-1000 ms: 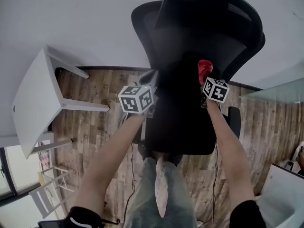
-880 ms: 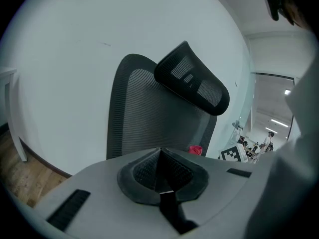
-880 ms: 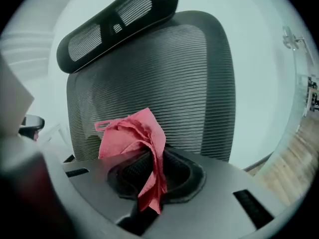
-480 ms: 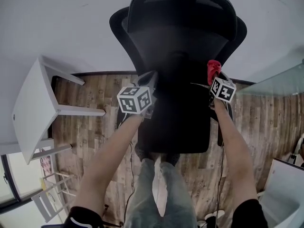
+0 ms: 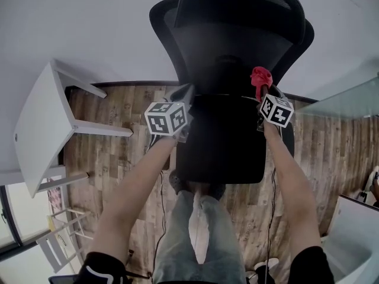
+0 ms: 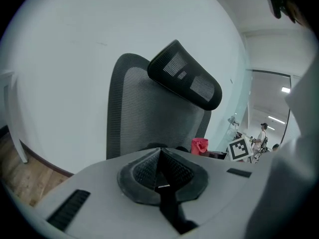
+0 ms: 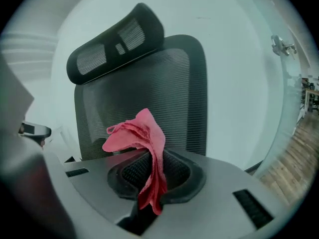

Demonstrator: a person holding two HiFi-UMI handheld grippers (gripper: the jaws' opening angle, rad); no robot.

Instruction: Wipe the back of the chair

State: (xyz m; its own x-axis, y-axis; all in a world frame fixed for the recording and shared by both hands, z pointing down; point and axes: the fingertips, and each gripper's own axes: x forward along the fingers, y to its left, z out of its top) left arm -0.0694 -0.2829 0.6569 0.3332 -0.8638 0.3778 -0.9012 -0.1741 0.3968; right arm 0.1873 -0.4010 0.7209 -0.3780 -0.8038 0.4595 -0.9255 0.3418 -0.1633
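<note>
A black office chair with a mesh back and a headrest stands in front of me against a white wall. My right gripper is shut on a red cloth, which it holds up near the right side of the chair's back. The cloth's free end stands above the jaws, short of the mesh. My left gripper is shut with nothing in it, at the chair's left side. The red cloth also shows in the left gripper view.
A white table stands to the left over the wooden floor. A glass partition runs along the right. White furniture sits at the lower right. The person's legs are below the chair seat.
The right gripper with the red cloth has shifted slightly left along the chair's back. The view has also shifted, so the chair sits a little further right in frame. The left gripper has barely moved.
</note>
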